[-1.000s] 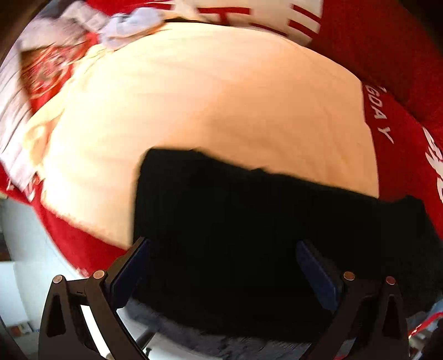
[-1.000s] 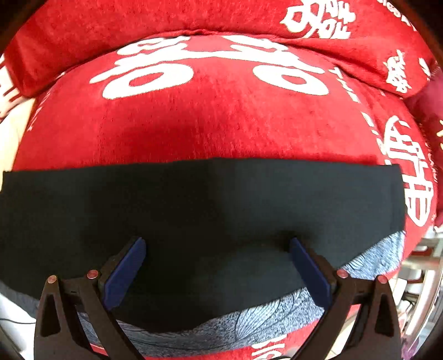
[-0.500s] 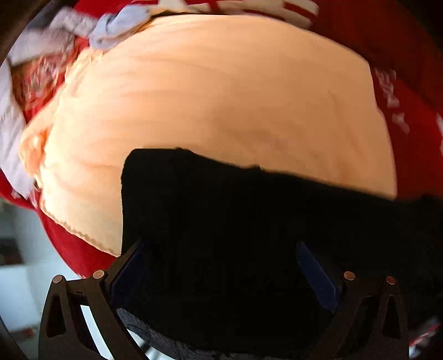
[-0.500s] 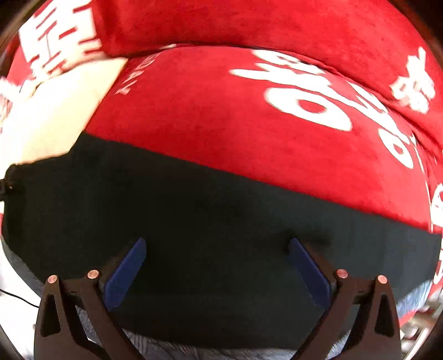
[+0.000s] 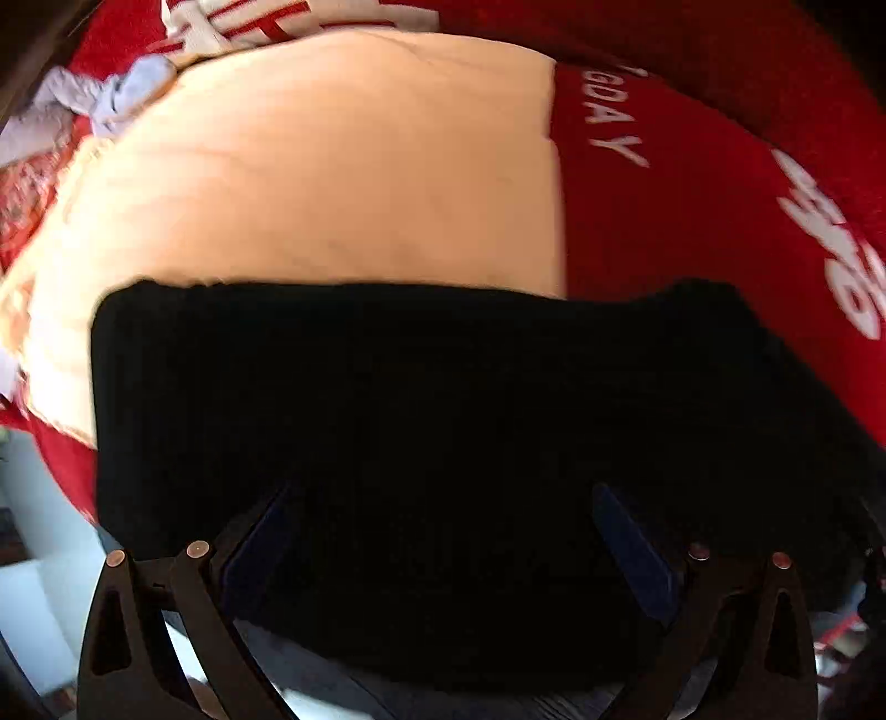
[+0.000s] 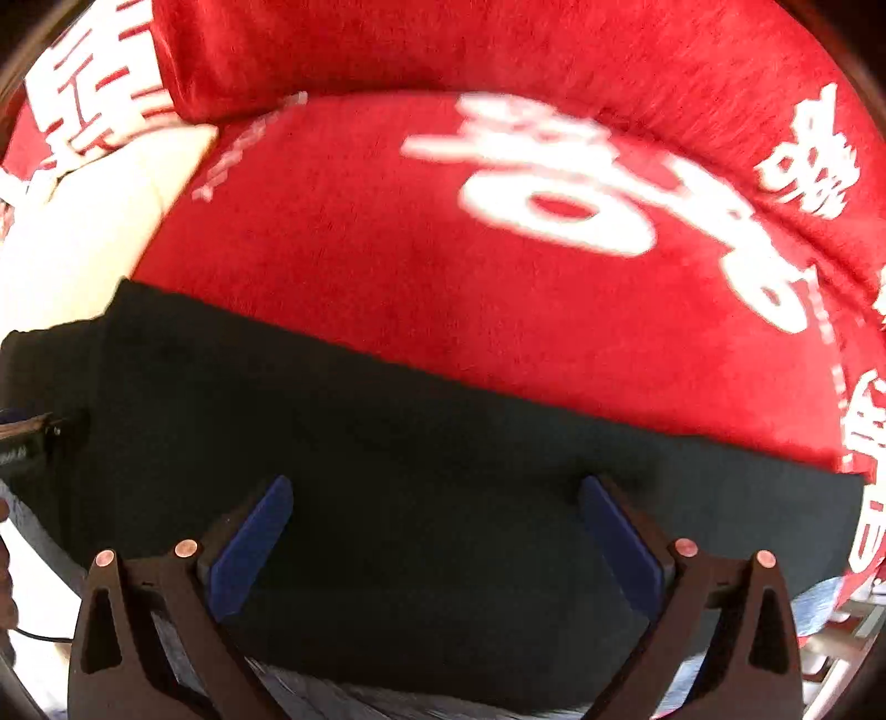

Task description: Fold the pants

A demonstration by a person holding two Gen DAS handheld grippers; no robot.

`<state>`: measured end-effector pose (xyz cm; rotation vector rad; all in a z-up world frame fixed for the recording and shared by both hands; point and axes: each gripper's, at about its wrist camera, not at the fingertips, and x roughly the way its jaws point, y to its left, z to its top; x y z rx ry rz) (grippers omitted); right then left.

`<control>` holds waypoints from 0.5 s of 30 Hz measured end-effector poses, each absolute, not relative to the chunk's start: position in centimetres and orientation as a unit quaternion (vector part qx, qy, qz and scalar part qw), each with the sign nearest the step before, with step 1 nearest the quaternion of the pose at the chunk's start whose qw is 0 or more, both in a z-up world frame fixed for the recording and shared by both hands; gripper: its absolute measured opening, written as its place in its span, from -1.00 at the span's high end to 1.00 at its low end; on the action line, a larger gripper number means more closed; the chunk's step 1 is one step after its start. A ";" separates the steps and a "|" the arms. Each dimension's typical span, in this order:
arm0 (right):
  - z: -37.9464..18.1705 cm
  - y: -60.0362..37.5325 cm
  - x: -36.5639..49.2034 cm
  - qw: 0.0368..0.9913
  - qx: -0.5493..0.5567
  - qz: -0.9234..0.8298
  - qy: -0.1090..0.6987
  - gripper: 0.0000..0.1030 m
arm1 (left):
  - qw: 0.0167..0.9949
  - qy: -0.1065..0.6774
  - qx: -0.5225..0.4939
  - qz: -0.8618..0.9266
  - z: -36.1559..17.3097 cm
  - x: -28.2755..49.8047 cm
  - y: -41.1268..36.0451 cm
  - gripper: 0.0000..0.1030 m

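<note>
Black pants [image 5: 421, 421] lie flat across the near edge of a bed, partly on a cream blanket [image 5: 332, 183] and partly on a red cover [image 5: 692, 221]. In the right wrist view the same pants [image 6: 443, 471] stretch as a long black band over the red cover [image 6: 415, 266]. My left gripper [image 5: 443, 531] hovers over the pants with its blue-padded fingers [image 5: 631, 548] wide apart and nothing between them. My right gripper [image 6: 437, 526] is likewise open above the dark cloth, with nothing pinched.
A grey patterned fabric [image 6: 343, 698] shows under the pants at the bed's near edge. Crumpled pale clothes [image 5: 116, 94] sit at the far left. A red pillow with white characters [image 6: 554, 50] lines the back. The other gripper's body [image 6: 22, 443] shows at the left edge.
Both cameras have swung sideways over the pants; the left view now takes in more of the red cover. The fingers of both grippers stay just as wide apart.
</note>
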<state>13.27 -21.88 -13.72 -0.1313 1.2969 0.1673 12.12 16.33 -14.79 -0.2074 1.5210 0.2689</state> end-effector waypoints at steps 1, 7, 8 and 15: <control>-13.5 -23.1 12.8 0.792 -0.060 0.071 0.603 -1.00 | 0.712 0.686 -0.090 0.116 -14.4 11.8 15.3 -1.00; -16.0 -32.2 9.5 0.773 -0.035 0.021 0.633 -1.00 | 0.717 0.697 0.011 -0.011 -14.1 9.5 2.9 -1.00; -16.6 -34.0 9.0 0.768 -0.018 0.019 0.639 -1.00 | 0.712 0.701 0.027 -0.026 -14.5 9.1 1.0 -1.00; -16.7 -43.4 5.3 0.770 0.015 -0.009 0.638 -1.00 | 0.706 0.708 0.012 0.006 -14.8 9.9 -5.4 -1.00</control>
